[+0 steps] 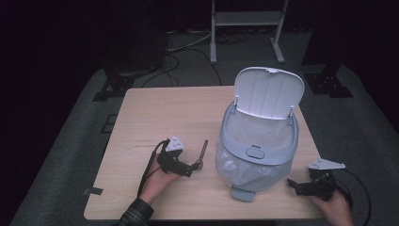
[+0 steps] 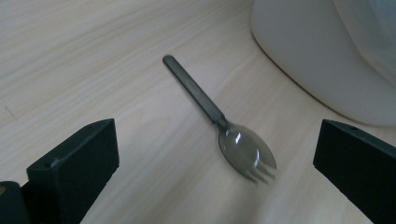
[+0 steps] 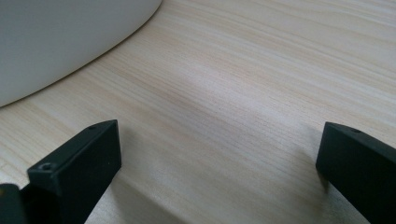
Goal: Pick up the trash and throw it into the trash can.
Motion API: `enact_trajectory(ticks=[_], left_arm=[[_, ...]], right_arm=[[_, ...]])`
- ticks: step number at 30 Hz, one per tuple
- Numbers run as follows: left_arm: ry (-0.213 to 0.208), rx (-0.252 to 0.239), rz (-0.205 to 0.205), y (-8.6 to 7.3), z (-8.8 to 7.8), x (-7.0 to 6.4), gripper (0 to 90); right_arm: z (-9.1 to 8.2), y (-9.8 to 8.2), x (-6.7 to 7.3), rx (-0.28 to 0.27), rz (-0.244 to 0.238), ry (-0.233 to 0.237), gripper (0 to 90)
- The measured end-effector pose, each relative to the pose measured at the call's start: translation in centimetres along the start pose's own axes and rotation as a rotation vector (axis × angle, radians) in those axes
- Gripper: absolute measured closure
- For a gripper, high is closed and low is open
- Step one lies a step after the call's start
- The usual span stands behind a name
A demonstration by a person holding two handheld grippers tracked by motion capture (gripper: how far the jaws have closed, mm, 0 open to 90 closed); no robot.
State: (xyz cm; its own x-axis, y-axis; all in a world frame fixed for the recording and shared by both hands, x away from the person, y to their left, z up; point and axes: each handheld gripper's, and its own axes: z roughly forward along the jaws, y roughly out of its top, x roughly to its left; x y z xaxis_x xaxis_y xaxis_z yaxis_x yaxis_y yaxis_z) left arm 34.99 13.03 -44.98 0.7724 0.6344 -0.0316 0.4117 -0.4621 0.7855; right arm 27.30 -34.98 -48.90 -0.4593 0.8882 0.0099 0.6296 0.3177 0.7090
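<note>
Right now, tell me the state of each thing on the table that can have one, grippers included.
Bin lid: flipped open, standing upright at the back.
Bin: upright, lined with a clear bag.
Spork: lying flat on the table, bowl up, not gripped.
Left gripper: open, jaws either side of the spork's head.
Right gripper: open, nothing between its jaws.

A light wooden counter [image 1: 155, 113] stands on grey carpet [image 1: 70, 141]. Beyond its far edge a white metal stand [image 1: 247, 21] rises from the floor, and black cables [image 1: 183, 56] trail across the carpet beside dark equipment bases [image 1: 113, 87]
</note>
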Motion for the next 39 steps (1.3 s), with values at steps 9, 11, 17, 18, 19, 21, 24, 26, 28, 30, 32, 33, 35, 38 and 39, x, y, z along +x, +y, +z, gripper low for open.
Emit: enact_trajectory(ticks=[9, 11, 17, 18, 19, 21, 24, 26, 28, 30, 32, 33, 35, 38, 39], left_arm=[[0.001, 0.0, -0.003, 0.8, 2.3, 0.0, 0.0], [0.003, 0.022, 0.003, 1.0, 2.9, -0.1, 0.0], [0.018, 0.032, 0.006, 1.2, 4.1, 0.0, 5.1], [0.018, 0.038, 0.003, 1.1, 4.2, 0.0, 6.4], [0.017, 0.038, -0.004, 1.1, 4.4, 0.1, 7.9], [0.016, 0.044, -0.013, 0.9, 4.6, 0.2, 10.6], [0.012, 0.058, -0.025, 0.8, 4.9, 0.4, 15.8], [0.01, 0.066, -0.031, 0.7, 5.1, 0.4, 22.0], [0.004, 0.073, -0.034, 0.6, 5.2, 0.4, 26.5], [0.001, 0.072, -0.036, 0.6, 5.2, 0.4, 31.2], [0.003, 0.077, -0.033, 0.6, 5.0, 0.4, 35.6], [0.003, 0.076, -0.031, 0.6, 5.0, 0.4, 37.9], [0.016, 0.075, -0.021, 0.5, 4.9, 0.3, 43.4], [0.039, 0.083, 0.012, 0.4, 4.7, 0.1, 50.4], [0.046, 0.08, 0.02, 0.4, 4.7, 0.0, 51.6]], right_arm=[[0.0, 0.0, 0.0, 0.0, 0.0, 0.0, 0.0], [0.0, 0.0, 0.0, 0.0, 0.0, 0.0, 0.0], [0.0, 0.0, 0.0, 0.0, 0.0, 0.0, 0.0], [0.0, 0.0, 0.0, 0.0, 0.0, 0.0, 0.0], [0.0, 0.0, 0.0, 0.0, 0.0, 0.0, 0.0], [0.0, 0.0, 0.0, 0.0, 0.0, 0.0, 0.0], [0.0, 0.0, 0.0, 0.0, 0.0, 0.0, 0.0], [0.0, 0.0, 0.0, 0.0, 0.0, 0.0, 0.0], [0.0, 0.0, 0.0, 0.0, 0.0, 0.0, 0.0], [0.0, 0.0, 0.0, 0.0, 0.0, 0.0, 0.0], [0.0, 0.0, 0.0, 0.0, 0.0, 0.0, 0.0], [0.0, 0.0, 0.0, 0.0, 0.0, 0.0, 0.0], [0.0, 0.0, 0.0, 0.0, 0.0, 0.0, 0.0], [0.0, 0.0, 0.0, 0.0, 0.0, 0.0, 0.0], [0.0, 0.0, 0.0, 0.0, 0.0, 0.0, 0.0]])
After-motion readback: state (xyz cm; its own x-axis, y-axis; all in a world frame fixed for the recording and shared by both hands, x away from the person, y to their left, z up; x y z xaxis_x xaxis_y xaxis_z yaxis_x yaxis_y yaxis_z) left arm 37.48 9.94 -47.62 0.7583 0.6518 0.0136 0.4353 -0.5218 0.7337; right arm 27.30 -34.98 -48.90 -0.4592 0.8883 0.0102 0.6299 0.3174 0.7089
